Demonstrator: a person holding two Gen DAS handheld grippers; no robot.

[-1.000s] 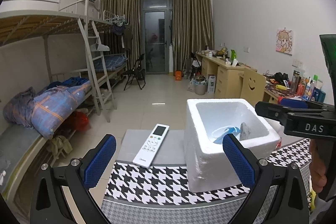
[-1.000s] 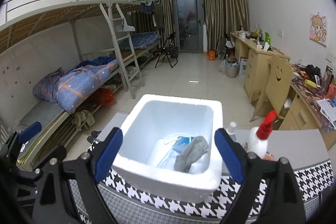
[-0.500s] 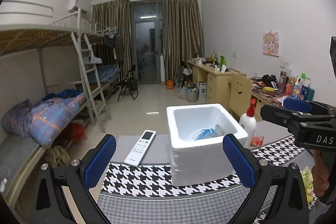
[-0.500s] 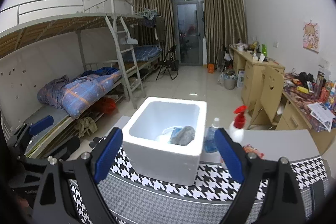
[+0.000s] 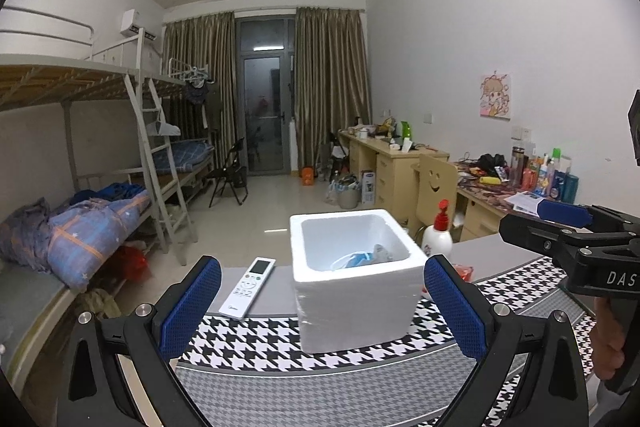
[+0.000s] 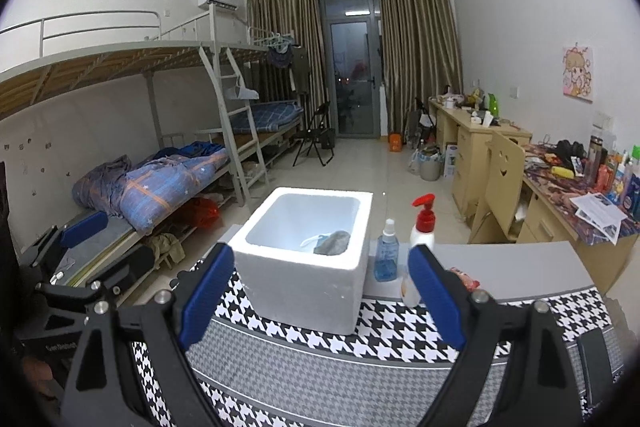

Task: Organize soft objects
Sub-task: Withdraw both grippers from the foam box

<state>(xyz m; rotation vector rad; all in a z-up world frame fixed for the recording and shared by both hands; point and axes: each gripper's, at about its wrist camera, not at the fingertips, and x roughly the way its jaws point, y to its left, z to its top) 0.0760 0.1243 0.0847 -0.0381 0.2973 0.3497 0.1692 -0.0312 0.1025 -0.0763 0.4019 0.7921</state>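
Both tools wide and empty, soft things lying in the foam box

The left tool [image 5: 322,305] and the right tool [image 6: 320,293] each stand with blue pads spread wide and nothing between them, both held above the near edge of the bench [image 6: 520,269]. The white foam box [image 6: 308,259] stands on the houndstooth cloth [image 5: 360,355], towards the far edge of the bench. Inside it lie a grey soft item [image 6: 334,243], possibly a sock, and a blue-and-white piece [image 5: 358,261] beside it, both low against the box's right wall. A white remote [image 5: 248,287] lies on the bare grey bench left of the box. A blue spray bottle [image 6: 387,259] and a red-capped pump bottle [image 6: 422,227] stand just right of the box, near the far edge
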